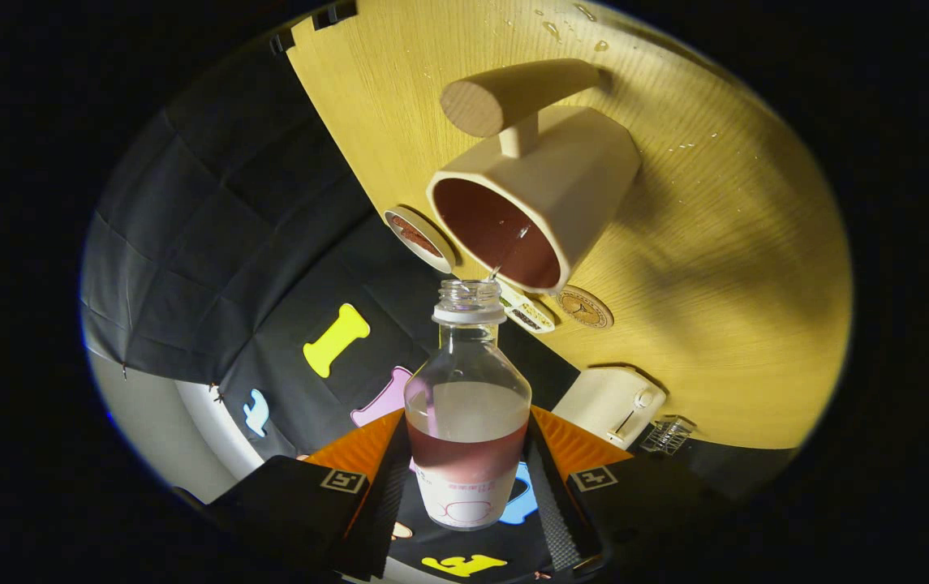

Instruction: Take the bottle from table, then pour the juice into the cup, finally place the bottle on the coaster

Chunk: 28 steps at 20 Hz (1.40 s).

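Gripper view: jaws clamped on the bottle point(468, 405) held between them, its open neck at the rim of the cup point(533, 199) just ahead on the tabletop point(716, 268); a thin stream runs in.

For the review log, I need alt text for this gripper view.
The gripper is shut on an uncapped bottle, tipped so juice streams into a handled cup on the wooden table. Coasters lie beside the cup.
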Available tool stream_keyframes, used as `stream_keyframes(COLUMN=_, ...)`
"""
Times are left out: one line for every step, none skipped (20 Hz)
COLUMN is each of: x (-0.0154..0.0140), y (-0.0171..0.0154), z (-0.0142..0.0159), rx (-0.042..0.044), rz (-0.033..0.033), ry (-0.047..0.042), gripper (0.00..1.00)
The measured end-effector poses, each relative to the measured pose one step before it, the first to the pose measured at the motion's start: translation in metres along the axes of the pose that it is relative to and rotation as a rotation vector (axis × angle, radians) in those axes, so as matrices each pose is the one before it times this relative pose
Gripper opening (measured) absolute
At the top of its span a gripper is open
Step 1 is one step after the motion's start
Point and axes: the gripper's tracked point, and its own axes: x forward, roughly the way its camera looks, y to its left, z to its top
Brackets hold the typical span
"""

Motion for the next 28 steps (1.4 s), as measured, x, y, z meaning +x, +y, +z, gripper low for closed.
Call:
stream_keyframes(x=-0.00004, y=0.00013, z=-0.00033, rx=0.0004, rz=0.00221, ry=-0.00297, gripper=0.76)
stream_keyframes(x=-0.0003, y=0.00114, z=0.00061, rx=0.00002, rz=0.00214, ry=-0.00147, gripper=0.76)
stream_keyframes(x=-0.00001, y=0.0001, z=-0.00025, rx=0.00094, rz=0.00052, ry=-0.00048, gripper=0.76)
stream_keyframes(x=0.00025, y=-0.00027, z=-0.00019, rx=0.00069, rz=0.00011, ry=-0.00075, gripper=0.76)
stream_keyframes(x=0.00008, y=0.00018, z=-0.00014, rx=0.00034, rz=-0.00106, ry=-0.00043, gripper=0.76)
stream_keyframes(x=-0.00025, y=0.00029, z=-0.00067, rx=0.00047, rz=-0.0001, ry=0.0003, gripper=0.76)
stream_keyframes(x=-0.00044, y=0.00095, z=-0.00032, rx=-0.00041, rz=0.00178, ry=-0.00071, gripper=0.76)
stream_keyframes(x=-0.00044, y=0.0014, z=0.00037, rx=-0.00124, rz=0.00176, ry=-0.00059, gripper=0.76)
stream_keyframes(x=0.00017, y=-0.00007, z=-0.00067, rx=-0.00183, rz=0.00041, ry=0.00025, gripper=0.76)
stream_keyframes(x=-0.00044, y=0.00011, z=-0.00041, rx=-0.00061, rz=-0.00007, ry=0.00143, gripper=0.76)
stream_keyframes(x=-0.00063, y=-0.00025, z=-0.00107, rx=-0.00072, rz=-0.00026, ry=0.00205, gripper=0.76)
stream_keyframes(x=-0.00051, y=-0.0002, z=-0.00017, rx=-0.00099, rz=-0.00052, ry=0.00233, gripper=0.76)
stream_keyframes(x=-0.00067, y=0.00007, z=-0.00044, rx=-0.00194, rz=0.00036, ry=0.0015, gripper=0.76)
stream_keyframes(x=-0.00041, y=0.00013, z=-0.00009, rx=-0.0019, rz=-0.00024, ry=0.00029, gripper=0.76)
stream_keyframes(x=-0.00031, y=-0.00016, z=-0.00125, rx=-0.00028, rz=0.00132, ry=-0.00022, gripper=0.76)
stream_keyframes(x=-0.00003, y=0.00026, z=0.00009, rx=0.00051, rz=-0.00089, ry=0.00047, gripper=0.76)
stream_keyframes(x=-0.00005, y=0.00006, z=-0.00053, rx=-0.00013, rz=-0.00109, ry=0.00179, gripper=0.76)
stream_keyframes(x=-0.00036, y=0.0002, z=-0.00104, rx=-0.00233, rz=-0.00117, ry=0.00178, gripper=0.76)
stream_keyframes(x=-0.00025, y=-0.00013, z=0.00059, rx=-0.00621, rz=-0.00218, ry=0.00128, gripper=0.76)
stream_keyframes(x=0.0009, y=-0.00116, z=-0.00089, rx=-0.0162, rz=-0.00468, ry=0.00266, gripper=0.76)
stream_keyframes(x=0.00031, y=-0.00228, z=0.00041, rx=-0.02691, rz=-0.00769, ry=0.00243, gripper=0.76)
stream_keyframes(x=0.00063, y=-0.00326, z=0.00065, rx=-0.03008, rz=-0.01258, ry=0.00338, gripper=0.76)
stream_keyframes(x=0.00018, y=-0.00228, z=0.00122, rx=-0.03295, rz=-0.00987, ry=0.00381, gripper=0.76)
stream_keyframes(x=0.00007, y=-0.00163, z=-0.00047, rx=-0.03934, rz=-0.00665, ry=0.00561, gripper=0.76)
stream_keyframes(x=0.00025, y=-0.00005, z=0.00022, rx=-0.0461, rz=-0.00307, ry=0.00659, gripper=0.76)
stream_keyframes(x=0.00004, y=-0.00005, z=-0.00026, rx=-0.05082, rz=-0.00035, ry=0.00573, gripper=0.76)
stream_keyframes(x=0.00035, y=0.00065, z=-0.00067, rx=-0.0475, rz=0.00126, ry=0.00797, gripper=0.76)
stream_keyframes(x=-0.00088, y=0.00154, z=-0.00252, rx=-0.04252, rz=0.00242, ry=0.01023, gripper=0.76)
